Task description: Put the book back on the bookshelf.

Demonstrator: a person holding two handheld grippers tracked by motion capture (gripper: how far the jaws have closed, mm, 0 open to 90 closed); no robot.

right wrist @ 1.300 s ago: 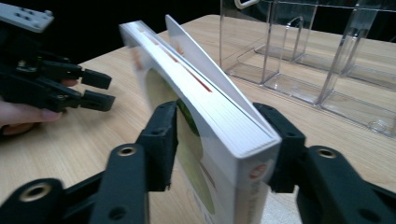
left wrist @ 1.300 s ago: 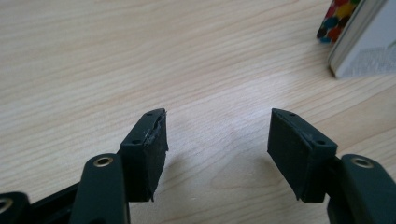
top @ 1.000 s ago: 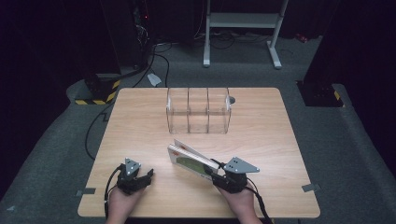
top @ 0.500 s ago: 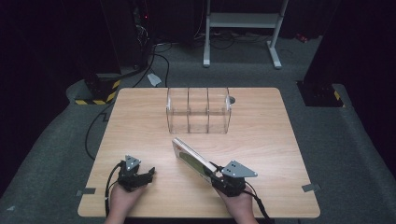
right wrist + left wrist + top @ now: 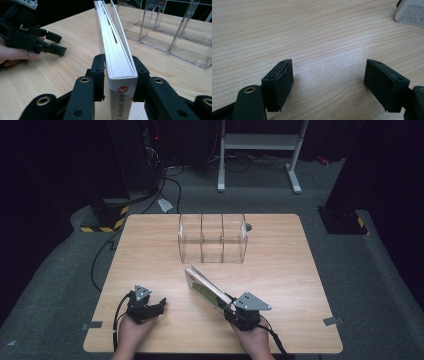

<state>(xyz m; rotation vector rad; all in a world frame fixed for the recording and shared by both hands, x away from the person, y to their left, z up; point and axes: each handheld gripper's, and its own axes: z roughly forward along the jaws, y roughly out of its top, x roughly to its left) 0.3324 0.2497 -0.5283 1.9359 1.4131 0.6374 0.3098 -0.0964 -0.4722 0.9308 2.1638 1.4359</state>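
A thin white book (image 5: 206, 290) with a green cover stands on edge near the table's front middle, tilted. My right gripper (image 5: 231, 309) is shut on its near spine end; in the right gripper view the book (image 5: 117, 60) runs straight away between both jaws. A clear plastic organizer (image 5: 213, 238) with three compartments stands at the table's far middle, also seen as clear walls (image 5: 165, 27) beyond the book. My left gripper (image 5: 156, 305) rests open at the front left, and its own view shows bare wood between its pads (image 5: 279, 83).
The wooden table (image 5: 150, 255) has bare surface around the organizer and at right. A small grey round thing (image 5: 248, 226) lies behind the organizer. Cables and a white stand (image 5: 260, 145) sit on the floor beyond the table. The book's corner (image 5: 410, 12) shows top right.
The book has been raised from a flatter lean to stand more upright on its edge in the right gripper. The left gripper has stayed in place.
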